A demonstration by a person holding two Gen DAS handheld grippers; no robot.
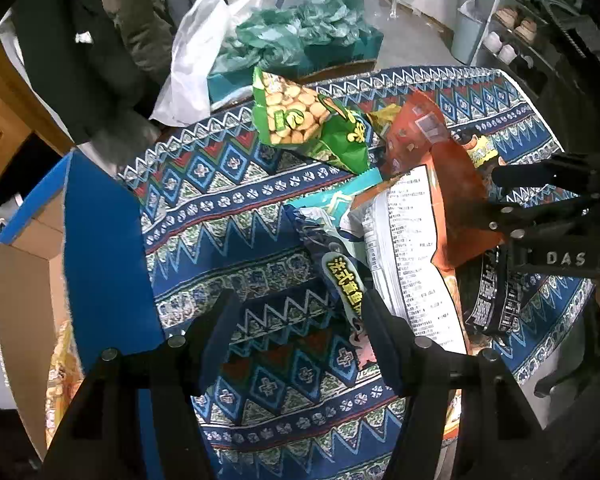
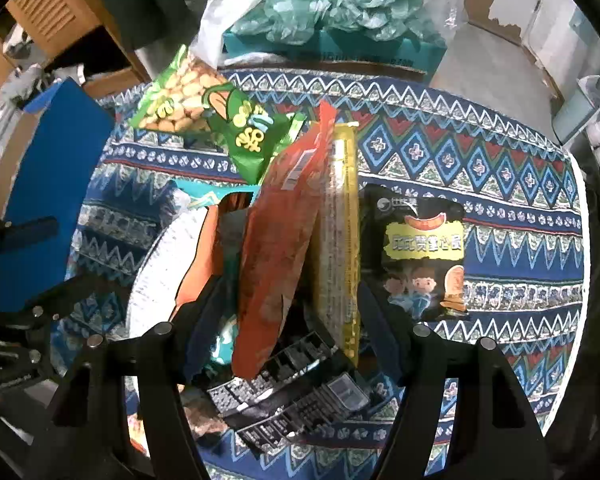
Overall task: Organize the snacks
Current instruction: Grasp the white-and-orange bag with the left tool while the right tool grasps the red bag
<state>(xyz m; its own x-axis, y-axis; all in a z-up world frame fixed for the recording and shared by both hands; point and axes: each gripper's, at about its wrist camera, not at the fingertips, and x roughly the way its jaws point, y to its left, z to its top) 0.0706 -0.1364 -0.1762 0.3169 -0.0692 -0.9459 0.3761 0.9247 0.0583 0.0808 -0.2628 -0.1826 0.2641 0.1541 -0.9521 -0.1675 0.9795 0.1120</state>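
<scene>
Several snack bags heap on the patterned tablecloth point(image 1: 228, 184): a green biscuit bag point(image 1: 300, 120) at twelve o'clock, an orange bag point(image 2: 276, 256) and yellow pack point(image 2: 340, 240) centrally. Left gripper point(image 1: 300, 320) and right gripper point(image 2: 284, 312) hover spread, pinching nothing; a blue-edged carton point(image 1: 100, 248) sits at nine o'clock.

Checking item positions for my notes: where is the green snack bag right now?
The green snack bag lies at the far side of the patterned tablecloth, left of the orange bag.
</scene>
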